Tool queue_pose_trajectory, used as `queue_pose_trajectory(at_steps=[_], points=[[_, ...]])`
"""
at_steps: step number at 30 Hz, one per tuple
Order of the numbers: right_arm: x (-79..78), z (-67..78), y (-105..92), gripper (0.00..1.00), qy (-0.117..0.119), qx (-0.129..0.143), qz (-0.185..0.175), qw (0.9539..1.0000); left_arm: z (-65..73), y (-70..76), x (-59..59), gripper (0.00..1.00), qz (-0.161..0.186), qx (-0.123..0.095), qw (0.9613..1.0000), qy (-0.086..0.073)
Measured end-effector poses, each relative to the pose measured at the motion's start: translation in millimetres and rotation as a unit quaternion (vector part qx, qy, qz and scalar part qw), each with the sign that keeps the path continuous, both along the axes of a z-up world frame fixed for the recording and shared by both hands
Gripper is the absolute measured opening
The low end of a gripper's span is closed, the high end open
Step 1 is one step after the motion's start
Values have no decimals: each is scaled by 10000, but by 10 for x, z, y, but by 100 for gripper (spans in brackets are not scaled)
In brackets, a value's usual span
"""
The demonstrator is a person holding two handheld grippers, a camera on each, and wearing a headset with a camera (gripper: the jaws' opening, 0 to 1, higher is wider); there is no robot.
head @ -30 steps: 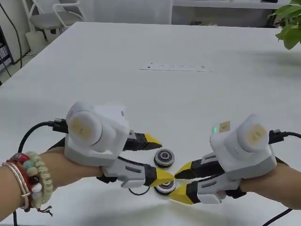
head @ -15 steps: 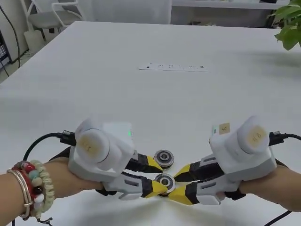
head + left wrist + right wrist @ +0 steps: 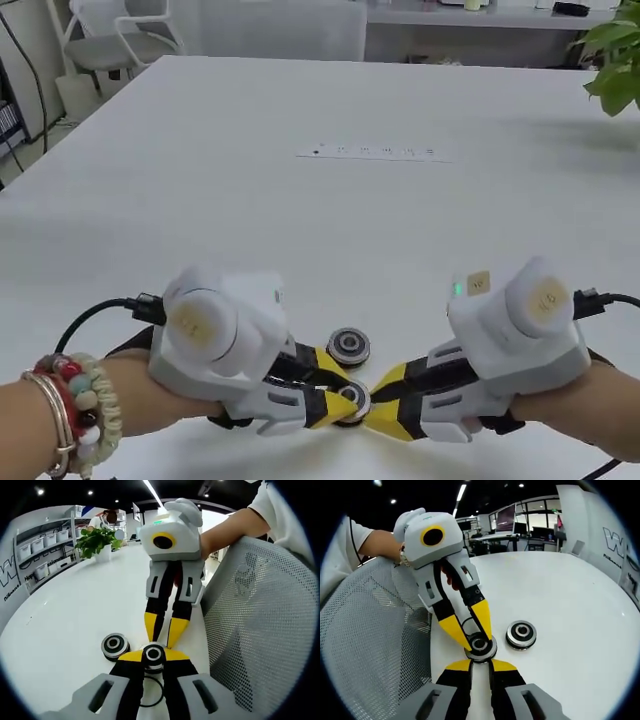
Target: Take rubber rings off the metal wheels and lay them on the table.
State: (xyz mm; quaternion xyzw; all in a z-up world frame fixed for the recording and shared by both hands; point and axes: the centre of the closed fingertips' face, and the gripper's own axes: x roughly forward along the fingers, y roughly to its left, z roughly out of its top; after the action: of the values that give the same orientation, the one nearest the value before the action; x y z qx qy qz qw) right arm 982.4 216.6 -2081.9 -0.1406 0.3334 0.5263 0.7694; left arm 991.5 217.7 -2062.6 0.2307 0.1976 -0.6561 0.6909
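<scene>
Two metal wheels lie near the table's front edge. The near wheel point(image 3: 153, 655) sits between the yellow tips of my left gripper point(image 3: 343, 395), which is shut on it. My right gripper point(image 3: 380, 397) comes in from the opposite side. Its jaws are almost together, pinching the black rubber ring on that wheel's rim point(image 3: 481, 652). The second wheel point(image 3: 348, 345) lies free just beyond, with its ring still on. A loose black rubber ring point(image 3: 150, 698) lies on the table under my left gripper's jaws.
The white table point(image 3: 330, 220) stretches far ahead, with a flat white strip point(image 3: 375, 152) at its middle. A potted plant point(image 3: 612, 70) stands at the far right, chairs beyond the far left corner, and a mesh chair back point(image 3: 260, 620) close behind the grippers.
My left gripper has moved right onto the near wheel and shut on it. The right gripper's tips now meet it at that wheel. The second wheel has stayed put.
</scene>
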Motion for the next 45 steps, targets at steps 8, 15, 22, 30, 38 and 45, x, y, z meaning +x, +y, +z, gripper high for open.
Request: queue_pose_trajectory(at_steps=[8, 15, 22, 30, 38, 45], points=[[10, -3, -6, 11, 87, 8, -96, 9999, -3, -3, 12, 9, -21, -95, 9999, -48], [45, 14, 20, 20, -88, 40, -89, 9999, -2, -46, 29, 9, 30, -180, 9998, -104], [45, -1, -26, 16, -309, -223, 161, 9991, -3, -50, 32, 9, 42, -208, 9997, -72], [67, -8, -71, 0, -322, -312, 77, 9990, -3, -51, 37, 9, 63, -189, 9998, -82], [82, -15, -135, 0, 413, -315, -581, 9970, -2, -77, 29, 9, 65, -230, 9996, -129], [87, 7, -177, 0, 914, -128, -981, 9909, 2, -87, 23, 9, -8, -210, 9996, -206]])
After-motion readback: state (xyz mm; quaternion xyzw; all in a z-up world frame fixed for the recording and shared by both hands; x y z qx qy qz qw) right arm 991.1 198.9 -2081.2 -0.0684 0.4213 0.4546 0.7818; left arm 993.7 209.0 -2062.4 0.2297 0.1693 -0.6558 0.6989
